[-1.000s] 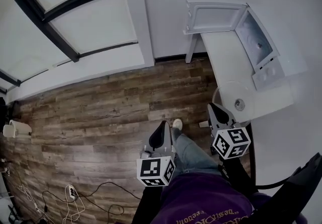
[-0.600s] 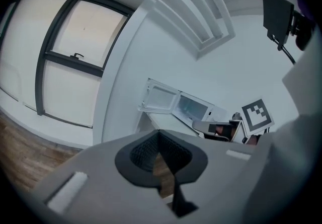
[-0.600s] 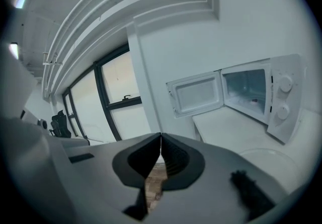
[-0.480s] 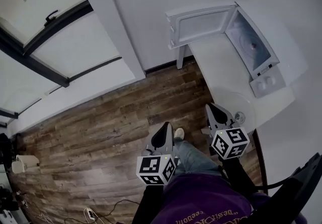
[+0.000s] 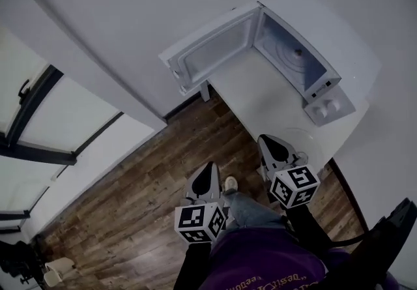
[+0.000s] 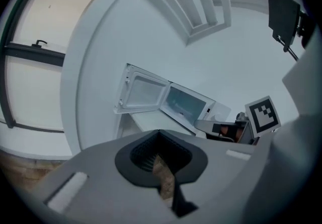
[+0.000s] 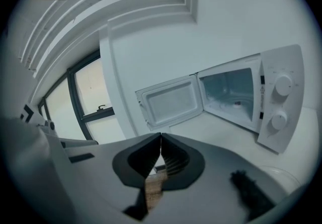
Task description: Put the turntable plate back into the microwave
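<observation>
Glass turntable plate (image 5: pixel 311 141) lies on the worktop (image 5: pixel 251 90), just beside the right hand-held gripper (image 5: pixel 270 146).
Likely the approach step: it and the left hand-held gripper (image 5: pixel 207 174) are clenched, empty; next, jaws must open onto the plate's rim.

No legible words, yellow print on purple garment (image 5: pixel 260 257) unreadable, square coded markers on left gripper (image 5: pixel 209 167), right gripper (image 5: pixel 266 142)

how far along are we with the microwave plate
Done: the microwave door stands open. In hand: nothing; the left tool and right tool are both shut and empty. Left: pick up the glass turntable plate from the white table by the right tool and set it inside.
</observation>
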The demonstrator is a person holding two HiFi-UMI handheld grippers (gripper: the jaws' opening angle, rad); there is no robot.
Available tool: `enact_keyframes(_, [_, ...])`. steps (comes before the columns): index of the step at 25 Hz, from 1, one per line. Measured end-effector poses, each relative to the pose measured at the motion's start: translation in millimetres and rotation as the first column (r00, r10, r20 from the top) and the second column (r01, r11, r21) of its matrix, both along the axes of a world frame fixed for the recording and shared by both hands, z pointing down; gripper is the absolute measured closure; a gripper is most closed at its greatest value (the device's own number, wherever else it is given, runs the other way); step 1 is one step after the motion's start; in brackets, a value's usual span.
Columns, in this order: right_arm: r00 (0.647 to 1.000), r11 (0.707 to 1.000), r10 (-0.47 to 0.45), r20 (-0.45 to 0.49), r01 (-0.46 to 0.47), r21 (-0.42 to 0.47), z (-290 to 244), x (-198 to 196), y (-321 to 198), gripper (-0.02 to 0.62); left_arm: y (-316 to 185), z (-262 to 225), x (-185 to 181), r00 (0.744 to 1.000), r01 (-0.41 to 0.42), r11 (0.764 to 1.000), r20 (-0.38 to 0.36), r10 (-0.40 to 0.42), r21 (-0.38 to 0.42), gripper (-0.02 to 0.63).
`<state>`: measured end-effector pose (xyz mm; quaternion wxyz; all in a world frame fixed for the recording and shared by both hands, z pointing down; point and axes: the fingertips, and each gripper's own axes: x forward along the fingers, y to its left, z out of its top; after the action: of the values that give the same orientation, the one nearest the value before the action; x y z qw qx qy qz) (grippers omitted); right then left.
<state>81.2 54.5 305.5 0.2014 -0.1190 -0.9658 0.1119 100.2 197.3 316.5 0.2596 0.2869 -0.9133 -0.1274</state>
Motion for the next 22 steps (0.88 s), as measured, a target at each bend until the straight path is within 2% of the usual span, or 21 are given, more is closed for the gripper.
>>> enact_keyframes(8, [0.991,0.991,0.131,-0.001,-0.131,0.014,-6,-5,-49,0.586,-55,-2,-32,0.984,-0.178,0.984,-0.007,0.178,0.017,0.603])
enact_keyframes(13, [0.969,0.969,0.245,-0.016,-0.245,0.028,-5,15,-81,0.586,-94,-3,-33,0.958,-0.288,0.957,-0.010,0.288,0.040,0.603])
enact_keyframes(15, [0.956,0.955,0.294,-0.011,-0.293,0.041,-6,25,-95,0.586,-111,-2,-31,0.938,-0.346,0.937,-0.010,0.347,0.038,0.603])
enact_keyframes(18, [0.929,0.929,0.369,-0.010,-0.368,0.049,-7,44,-119,0.586,-136,-2,-23,0.896,-0.443,0.896,-0.008,0.443,0.023,0.603])
enact_keyframes(22, [0.877,0.877,0.479,-0.030,-0.477,0.052,-3,73,-140,0.586,-166,-2,-11,0.819,-0.574,0.819,-0.004,0.574,0.001,0.602])
